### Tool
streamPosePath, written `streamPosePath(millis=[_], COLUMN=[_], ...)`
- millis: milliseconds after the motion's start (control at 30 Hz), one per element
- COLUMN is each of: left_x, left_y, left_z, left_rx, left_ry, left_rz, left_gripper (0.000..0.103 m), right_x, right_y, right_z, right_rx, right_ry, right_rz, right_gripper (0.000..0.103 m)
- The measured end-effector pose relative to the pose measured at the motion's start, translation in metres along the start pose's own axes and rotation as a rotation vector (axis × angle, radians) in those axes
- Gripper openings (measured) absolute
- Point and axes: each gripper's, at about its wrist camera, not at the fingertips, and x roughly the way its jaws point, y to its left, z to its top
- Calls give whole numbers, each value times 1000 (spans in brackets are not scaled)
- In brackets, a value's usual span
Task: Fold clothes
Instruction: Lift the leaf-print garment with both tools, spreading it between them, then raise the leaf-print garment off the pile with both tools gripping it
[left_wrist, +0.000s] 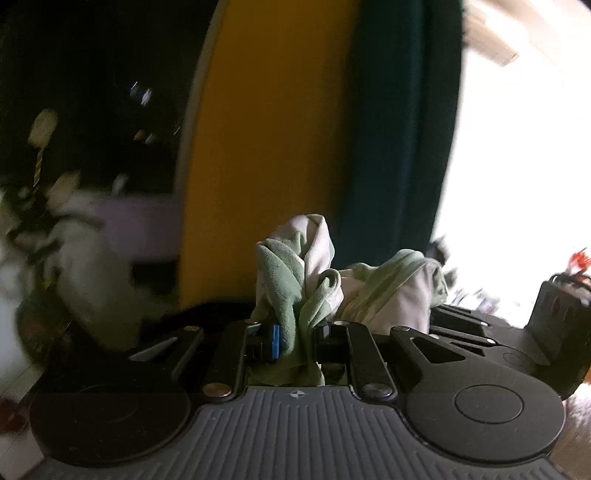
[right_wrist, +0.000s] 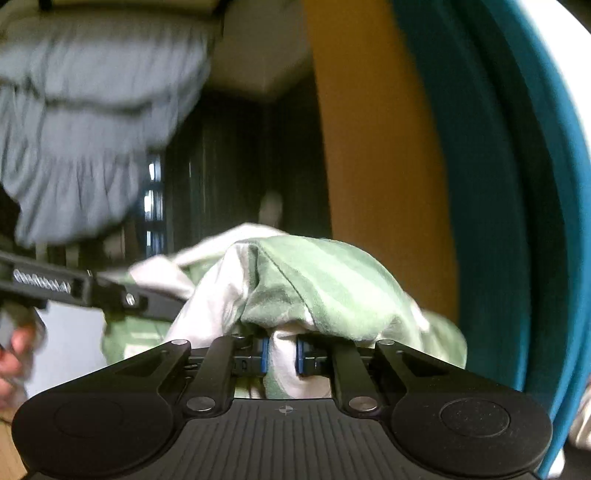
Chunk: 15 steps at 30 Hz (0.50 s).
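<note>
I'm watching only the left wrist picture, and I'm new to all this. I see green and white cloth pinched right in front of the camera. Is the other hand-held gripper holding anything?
Observer: Yes. The right hand-held gripper is shut on the same green and white garment, pinching a white fold.
Operator: Can you see the person at all?
Observer: A hand shows at the left edge of the right wrist view, blurred.
Operator: Anything else over there that I miss?
Observer: A grey pleated fabric fills the upper left; I cannot tell what it is.
</note>
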Motion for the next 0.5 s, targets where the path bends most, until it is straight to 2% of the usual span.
streamPosePath(millis=[100,133,233,267,300,333,367,433,500], left_x=[26,31,40,40,39,36,38,41,42], left_y=[20,26,37,39,40,41,37,29,28], left_z=[-40,-53,-83,-86,-89,-88,-86,-82,-80], left_rx=[-77,-104,-183,-189,-196,-190,-172,-139,-148], left_ry=[169,201,284,296,308,306,304,300,309], left_rz=[61,68,57,46,35,19,24,35,39], left_gripper=[15,16,18,31,60,73,80,80,80], right_x=[25,32,38,42,46,49,47,48,48], right_y=[9,12,16,19,21,21,23,26,26], right_z=[-44,-58,-76,-77,-77,-78,-79,-78,-76], right_rx=[-10,-13,-22,-36,-49,-63,-81,-104,-103], right_ry=[167,218,243,246,249,252,254,257,261], right_rz=[6,8,15,14,13,13,9,8,17], right_gripper=[12,13,17,17,18,19,19,20,20])
